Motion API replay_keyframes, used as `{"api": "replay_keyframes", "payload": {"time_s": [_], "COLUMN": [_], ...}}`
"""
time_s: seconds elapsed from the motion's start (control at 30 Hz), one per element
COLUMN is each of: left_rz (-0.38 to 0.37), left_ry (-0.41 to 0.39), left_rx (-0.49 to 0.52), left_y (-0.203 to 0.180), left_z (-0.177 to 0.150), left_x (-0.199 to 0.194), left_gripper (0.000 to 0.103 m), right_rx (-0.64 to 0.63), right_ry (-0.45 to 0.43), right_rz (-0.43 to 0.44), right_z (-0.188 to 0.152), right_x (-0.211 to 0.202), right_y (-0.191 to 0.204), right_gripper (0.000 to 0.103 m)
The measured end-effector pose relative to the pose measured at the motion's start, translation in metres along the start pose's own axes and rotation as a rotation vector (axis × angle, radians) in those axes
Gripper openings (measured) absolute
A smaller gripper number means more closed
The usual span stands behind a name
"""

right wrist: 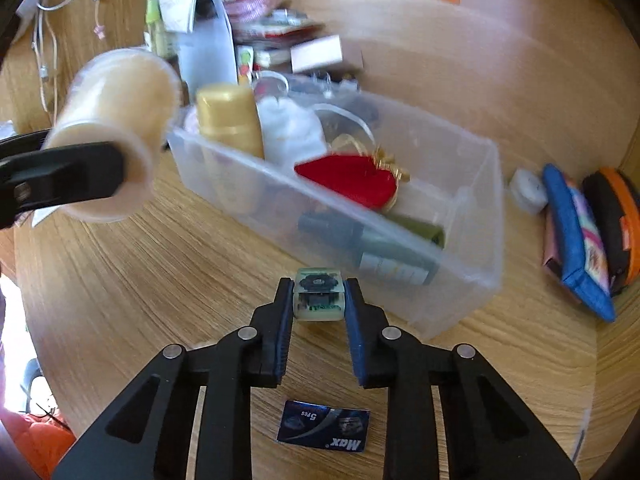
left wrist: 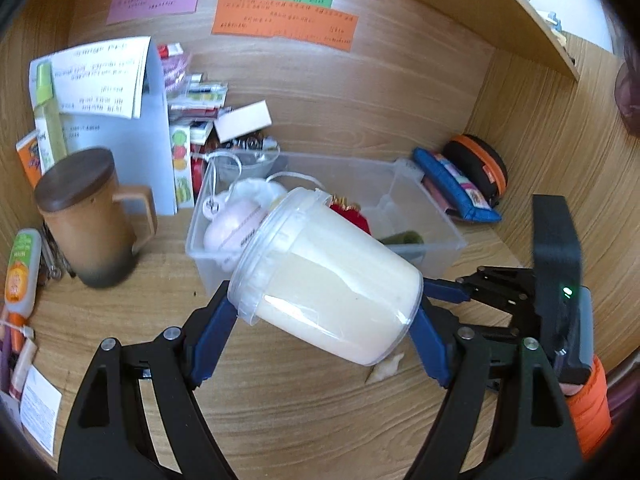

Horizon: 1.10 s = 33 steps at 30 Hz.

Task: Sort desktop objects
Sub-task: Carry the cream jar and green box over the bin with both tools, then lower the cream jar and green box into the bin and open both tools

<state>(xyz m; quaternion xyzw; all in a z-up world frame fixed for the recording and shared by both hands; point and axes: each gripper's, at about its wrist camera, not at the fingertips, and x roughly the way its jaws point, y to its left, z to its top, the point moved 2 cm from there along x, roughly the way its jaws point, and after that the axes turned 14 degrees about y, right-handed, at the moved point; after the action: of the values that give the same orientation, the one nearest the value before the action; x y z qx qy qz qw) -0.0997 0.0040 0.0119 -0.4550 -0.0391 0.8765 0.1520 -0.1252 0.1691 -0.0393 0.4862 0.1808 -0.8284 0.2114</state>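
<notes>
While the clear bin (right wrist: 460, 216) sits on the table (right wrist: 160, 280), the left gripper (left wrist: 324, 316) has its jaws clamped on a tilted jar (left wrist: 332, 276) just before it; the right gripper (right wrist: 319, 312) pinches a small sharpener (right wrist: 319, 294) between its tips.

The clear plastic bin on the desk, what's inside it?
The clear bin holds a gold-capped bottle, white fluffy stuff, a red heart-shaped box and a dark green bottle. Anything beneath them is hidden.
</notes>
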Motion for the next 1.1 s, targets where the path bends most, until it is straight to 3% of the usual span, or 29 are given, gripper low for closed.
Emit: {"api": "replay_keyframes", "payload": {"time_s": [0.33,0.6,0.83,1.1], "left_rz": [0.005,-0.020,-0.035,-0.024], "left_ry": [-0.038,-0.037,-0.003,0.102], "left_rx": [0.022,0.043,0.073,0.088], "left_y": [-0.002,0.000,-0.003,-0.002], "left_z": [0.039,0.078,0.104,0.125], "left_x": [-0.012,-0.007,0.015,0.066], "left_gripper": [0.080,0.080,0.080,0.080], "right_rx": [-0.029,-0.014,-0.004,0.012], "right_ry": [-0.132,-0.173,-0.157,-0.084], "right_rz": [-0.025,-0.031,-0.032,-0.012], "right_z": [0.017,0.035,0.057,0.079], "right_x": [-0.052,-0.065,-0.053,-0.015], "right_y": [-0.008,-0.027,-0.046,-0.070], "right_gripper": [0.022,0.022,0.022,0.022]}}
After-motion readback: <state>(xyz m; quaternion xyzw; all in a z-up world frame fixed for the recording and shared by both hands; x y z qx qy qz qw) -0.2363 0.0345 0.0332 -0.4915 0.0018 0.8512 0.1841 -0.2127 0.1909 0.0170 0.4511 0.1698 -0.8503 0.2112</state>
